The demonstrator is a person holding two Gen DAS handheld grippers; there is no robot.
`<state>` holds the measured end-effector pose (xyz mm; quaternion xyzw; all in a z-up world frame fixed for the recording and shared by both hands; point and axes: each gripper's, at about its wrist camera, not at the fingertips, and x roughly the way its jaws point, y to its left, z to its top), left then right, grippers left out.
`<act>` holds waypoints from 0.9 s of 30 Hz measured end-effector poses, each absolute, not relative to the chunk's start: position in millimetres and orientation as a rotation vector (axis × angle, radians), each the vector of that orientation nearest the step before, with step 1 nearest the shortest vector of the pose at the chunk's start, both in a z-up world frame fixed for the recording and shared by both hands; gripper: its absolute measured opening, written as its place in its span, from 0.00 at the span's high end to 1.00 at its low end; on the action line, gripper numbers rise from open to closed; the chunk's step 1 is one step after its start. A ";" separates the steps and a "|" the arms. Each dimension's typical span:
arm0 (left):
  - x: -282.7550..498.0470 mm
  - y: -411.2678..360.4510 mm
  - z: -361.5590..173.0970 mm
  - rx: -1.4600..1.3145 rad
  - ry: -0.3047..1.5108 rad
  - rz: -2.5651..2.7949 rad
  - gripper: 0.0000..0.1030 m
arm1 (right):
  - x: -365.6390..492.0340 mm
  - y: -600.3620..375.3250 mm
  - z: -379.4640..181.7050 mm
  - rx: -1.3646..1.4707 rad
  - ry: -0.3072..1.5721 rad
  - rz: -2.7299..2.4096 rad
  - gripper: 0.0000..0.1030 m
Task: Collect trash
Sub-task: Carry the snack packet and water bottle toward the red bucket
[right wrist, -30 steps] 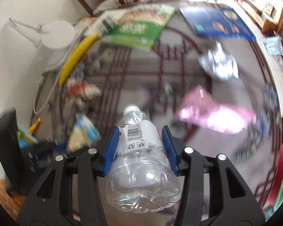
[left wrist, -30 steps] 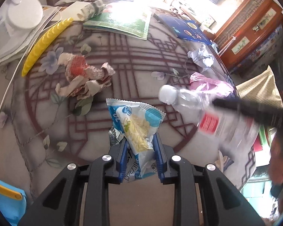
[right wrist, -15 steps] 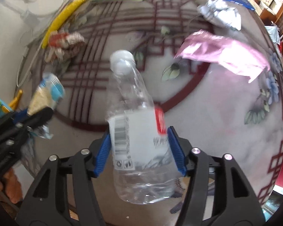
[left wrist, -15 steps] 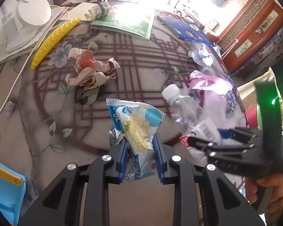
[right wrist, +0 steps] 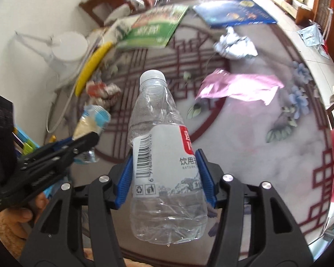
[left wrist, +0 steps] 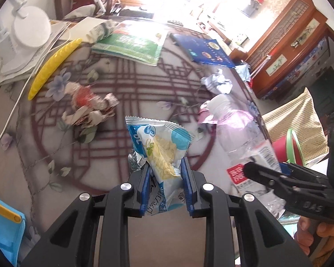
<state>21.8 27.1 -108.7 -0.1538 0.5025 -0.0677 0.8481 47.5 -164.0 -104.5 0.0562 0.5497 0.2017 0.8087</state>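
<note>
Near the table's (left wrist: 113, 240) front edge, left gripper (left wrist: 165, 178) clamped tight on a blue-and-white snack wrapper (left wrist: 160, 149), held clear of the cloth. Just beside it, to the right, right gripper (right wrist: 164, 166) gripping a clear plastic bottle (right wrist: 158, 133) by its label, jaws partway apart, cap up.

Both grippers: black plastic frames, silver screws, blue ribbed pads. Left gripper (left wrist: 165, 178); right gripper (right wrist: 164, 173). Letters embossed on side.
</note>
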 end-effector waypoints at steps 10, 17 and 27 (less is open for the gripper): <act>30.8 -17.6 -98.0 -0.265 1.062 -0.231 0.78 | 34.3 -218.6 -82.6 0.226 1.119 0.342 0.49; 30.4 -42.6 -95.8 -0.259 1.071 -0.212 0.78 | 34.7 -256.6 -89.2 0.275 1.126 0.324 0.49; 29.2 -98.1 -88.5 -0.238 1.064 -0.204 0.78 | 38.7 -304.6 -86.1 0.289 1.115 0.352 0.49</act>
